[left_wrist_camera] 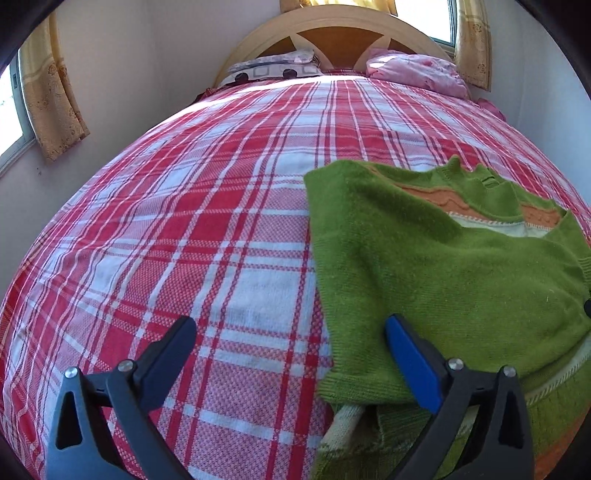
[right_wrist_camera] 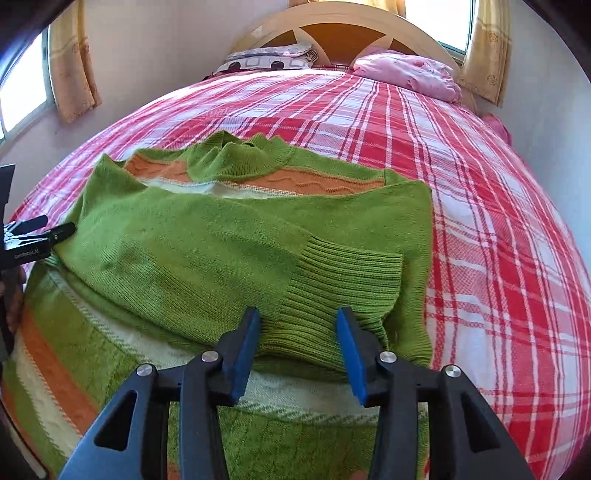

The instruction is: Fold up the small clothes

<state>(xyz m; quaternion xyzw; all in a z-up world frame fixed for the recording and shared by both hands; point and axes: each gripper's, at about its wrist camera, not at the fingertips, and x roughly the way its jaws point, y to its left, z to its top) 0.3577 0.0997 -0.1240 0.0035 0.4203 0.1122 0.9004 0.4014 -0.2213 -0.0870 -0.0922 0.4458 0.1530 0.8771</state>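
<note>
We see a bed covered by a red and white plaid sheet (left_wrist_camera: 192, 236), which fills most of both views. At the far end stands a curved wooden headboard (left_wrist_camera: 332, 33), with a patterned pillow (left_wrist_camera: 273, 68) on its left and a pink pillow (left_wrist_camera: 417, 72) on its right. Pale walls close the room in, and yellow curtains (left_wrist_camera: 51, 99) hang by bright windows on the far left and far right.

A green sweater (right_wrist_camera: 229, 236) with orange and cream stripes lies on the near part of the sheet, both sleeves folded across its body, a ribbed cuff (right_wrist_camera: 340, 284) nearest us.

Our left gripper (left_wrist_camera: 291, 332) is spread wide, holding nothing, over the sweater's left edge. Our right gripper (right_wrist_camera: 297, 321) is released too, its blue pads (right_wrist_camera: 352, 354) either side of the cuff.
</note>
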